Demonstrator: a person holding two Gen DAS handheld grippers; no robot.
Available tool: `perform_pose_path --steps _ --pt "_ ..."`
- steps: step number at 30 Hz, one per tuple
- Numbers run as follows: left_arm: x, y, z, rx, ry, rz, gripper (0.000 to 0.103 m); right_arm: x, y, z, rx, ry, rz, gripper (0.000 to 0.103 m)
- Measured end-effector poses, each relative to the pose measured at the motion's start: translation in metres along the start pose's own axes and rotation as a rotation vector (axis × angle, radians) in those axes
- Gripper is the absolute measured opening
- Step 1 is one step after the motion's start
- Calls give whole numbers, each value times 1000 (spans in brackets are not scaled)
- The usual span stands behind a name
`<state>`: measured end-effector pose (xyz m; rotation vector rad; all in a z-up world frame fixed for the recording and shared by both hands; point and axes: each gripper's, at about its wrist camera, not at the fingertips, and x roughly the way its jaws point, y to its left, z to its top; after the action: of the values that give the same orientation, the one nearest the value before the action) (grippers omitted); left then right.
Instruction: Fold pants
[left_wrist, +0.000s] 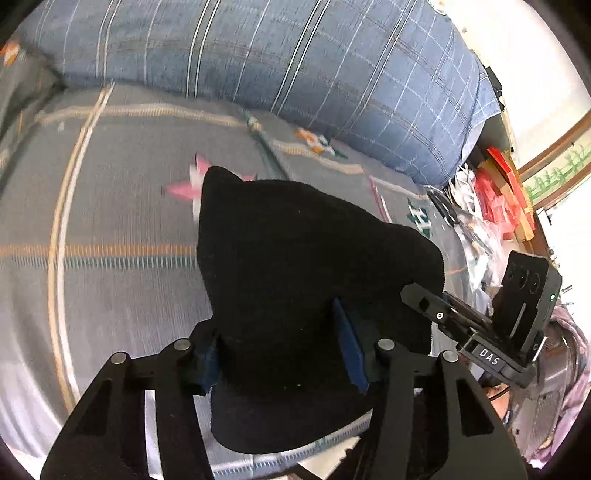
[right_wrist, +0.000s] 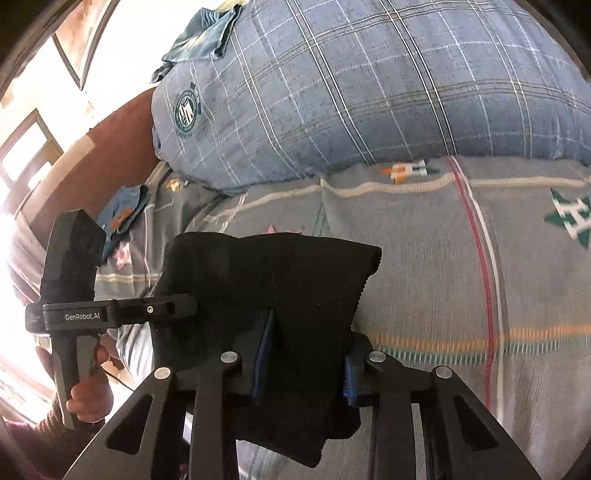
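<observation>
The black pants (left_wrist: 295, 266) hang bunched above the grey patterned bedspread (left_wrist: 122, 206). In the left wrist view my left gripper (left_wrist: 280, 354) is shut on a thick fold, with the blue pads (left_wrist: 351, 347) pressing on both sides. To its right, my right gripper (left_wrist: 424, 302) bites the same cloth at its edge. In the right wrist view the pants (right_wrist: 280, 280) sit between the blue pads (right_wrist: 264, 347) of my right gripper (right_wrist: 306, 363), which is shut on them. On the left, my left gripper (right_wrist: 184, 306) reaches into the cloth, and a hand (right_wrist: 88, 398) holds its handle.
A big blue plaid pillow (left_wrist: 295, 66) lies along the far side of the bed (right_wrist: 461, 277). Red packets and other clutter (left_wrist: 495, 199) sit beyond the bed's right end. A folded denim piece (right_wrist: 123, 214) rests at the left near a brown headboard (right_wrist: 110, 147).
</observation>
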<state>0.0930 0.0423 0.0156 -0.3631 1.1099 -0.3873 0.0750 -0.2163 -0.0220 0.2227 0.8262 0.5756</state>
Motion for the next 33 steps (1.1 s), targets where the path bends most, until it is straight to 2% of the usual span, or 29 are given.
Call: perform_pose_path --steps 7,10,11,13,14,15,16,18,20,21,22,24,26,29,33 --pt "22 -14 75 26 -47 79 53 26 -12 75 -30 -36 -45 31" --pt "46 -11 91 27 -47 125 55 49 -26 88 -19 -22 -79 35" --pt "60 -9 94 37 -39 161 55 64 -34 89 -25 0 -129 35" --pt "85 -2 93 59 -11 281 57 91 -46 86 -37 53 -219 39" --pt "95 0 91 72 -6 321 59 97 -51 84 -39 40 -225 42" --pt "97 2 89 77 -9 324 65 95 -54 83 -27 12 -222 50" --pt "95 3 88 78 -23 316 65 92 -55 83 -12 6 -222 52" --pt "86 2 86 89 -41 311 66 84 -56 84 8 -5 -216 52" --pt "73 1 82 95 -77 332 66 68 -54 84 12 -28 -274 53" --pt "67 0 80 96 -103 347 66 61 -53 85 16 -36 -293 62" --pt "59 -1 75 95 -136 376 70 52 -53 85 24 -47 -309 75" --pt "48 -4 63 90 -197 453 79 33 -46 80 41 -85 -355 91" --pt "38 -3 49 83 -251 528 81 14 -34 70 46 -147 -429 100" --pt "36 -2 33 68 -270 551 82 1 -21 55 35 -178 -458 103" --pt "36 0 16 -31 -304 560 82 -7 -7 29 9 -168 -522 103"
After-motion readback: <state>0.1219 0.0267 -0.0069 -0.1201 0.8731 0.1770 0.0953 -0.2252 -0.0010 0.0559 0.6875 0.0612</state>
